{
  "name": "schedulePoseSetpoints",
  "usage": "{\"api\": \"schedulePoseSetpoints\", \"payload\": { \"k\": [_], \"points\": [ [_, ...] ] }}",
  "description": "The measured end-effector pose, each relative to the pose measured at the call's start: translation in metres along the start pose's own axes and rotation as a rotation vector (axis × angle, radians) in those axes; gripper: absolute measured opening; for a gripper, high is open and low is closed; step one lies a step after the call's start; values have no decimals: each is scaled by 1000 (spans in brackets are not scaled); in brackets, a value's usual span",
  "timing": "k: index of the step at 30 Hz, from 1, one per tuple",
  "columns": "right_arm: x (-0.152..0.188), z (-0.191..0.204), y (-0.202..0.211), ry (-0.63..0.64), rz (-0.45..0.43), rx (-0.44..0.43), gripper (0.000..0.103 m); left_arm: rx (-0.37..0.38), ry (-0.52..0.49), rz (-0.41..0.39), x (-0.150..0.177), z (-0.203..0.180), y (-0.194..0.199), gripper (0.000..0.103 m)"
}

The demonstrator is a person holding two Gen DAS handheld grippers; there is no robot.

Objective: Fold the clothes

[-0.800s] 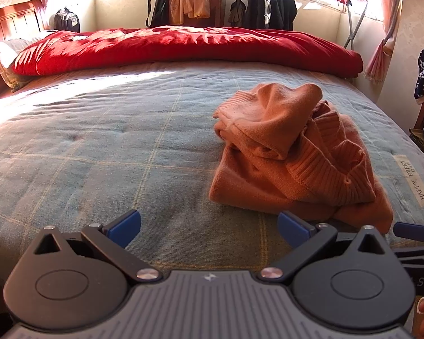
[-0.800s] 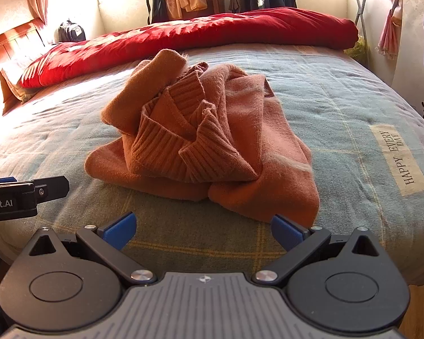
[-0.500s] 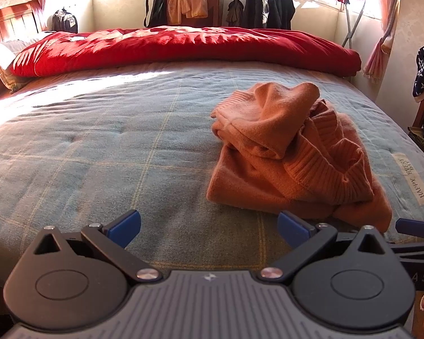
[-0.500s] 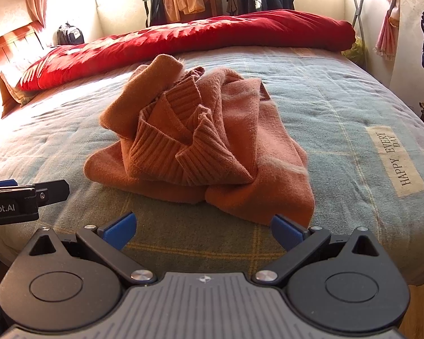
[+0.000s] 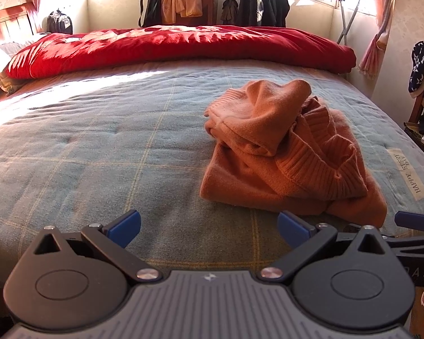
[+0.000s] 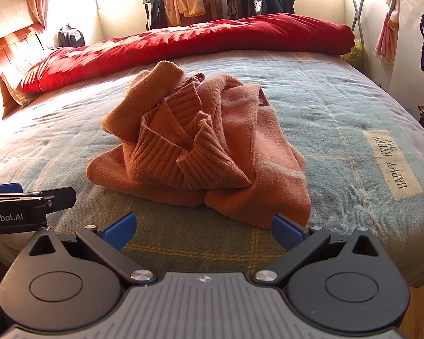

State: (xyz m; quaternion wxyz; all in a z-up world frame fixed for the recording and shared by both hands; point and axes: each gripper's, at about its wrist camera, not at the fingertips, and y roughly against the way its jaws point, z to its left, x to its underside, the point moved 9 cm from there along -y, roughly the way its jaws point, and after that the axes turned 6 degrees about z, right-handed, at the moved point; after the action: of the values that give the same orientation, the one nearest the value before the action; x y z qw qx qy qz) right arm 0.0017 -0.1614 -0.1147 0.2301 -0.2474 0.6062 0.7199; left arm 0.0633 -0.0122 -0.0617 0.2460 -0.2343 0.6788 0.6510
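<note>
orange knit sweater point(image 5: 285, 152), crumpled in a loose heap with its ribbed hem turned up on top, lying on the blue-green checked bedspread point(image 5: 99, 147) in the near half of the bed, closer to the right edge than to the left. a sewn label reading "happy every day" point(image 6: 393, 163) sits on the bedspread between the sweater and the right edge. a red duvet point(image 5: 178, 45) is rolled along the far edge of the bed, with a wooden headboard point(image 5: 8, 25) at the far-left corner. beyond the bed: dark jackets on a clothes rack point(image 5: 264, 2) and a black backpack point(image 5: 60, 22) by the sunlit window.

left gripper point(image 5: 209, 226): blue-tipped fingers spread wide, nothing between them, poised over the near edge of the bed, just left of the sweater and not touching it.

right gripper point(image 6: 203, 227): fingers likewise spread wide and empty, over the near edge, directly in front of the sweater's nearest fold; whether the right fingertip touches the cloth cannot be told. the left gripper shows at the left margin of the right wrist view.
</note>
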Motion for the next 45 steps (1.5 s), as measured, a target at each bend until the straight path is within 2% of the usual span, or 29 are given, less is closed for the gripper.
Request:
{"api": "schedulePoseSetpoints", "payload": {
  "k": [11, 24, 32, 40, 43, 45],
  "points": [
    [4, 3, 15, 4, -26, 6, 103, 18, -5, -51, 2, 1, 18, 102],
    [4, -1, 34, 3, -67, 23, 103, 28, 2, -71, 5, 5, 25, 102],
    [-2, -16, 7, 0, -47, 46, 103, 32, -19, -28, -3, -1, -3, 102],
    [-19, -28, -33, 65, 0, 64, 103, 38, -60, 15, -25, -6, -38, 102],
    [-23, -29, -42, 104, 28, 30, 103, 51, -151, 31, -34, -12, -50, 102],
    [-27, -27, -47, 175, 44, 25, 103, 69, -221, 42, -39, -17, -57, 102]
  ]
}}
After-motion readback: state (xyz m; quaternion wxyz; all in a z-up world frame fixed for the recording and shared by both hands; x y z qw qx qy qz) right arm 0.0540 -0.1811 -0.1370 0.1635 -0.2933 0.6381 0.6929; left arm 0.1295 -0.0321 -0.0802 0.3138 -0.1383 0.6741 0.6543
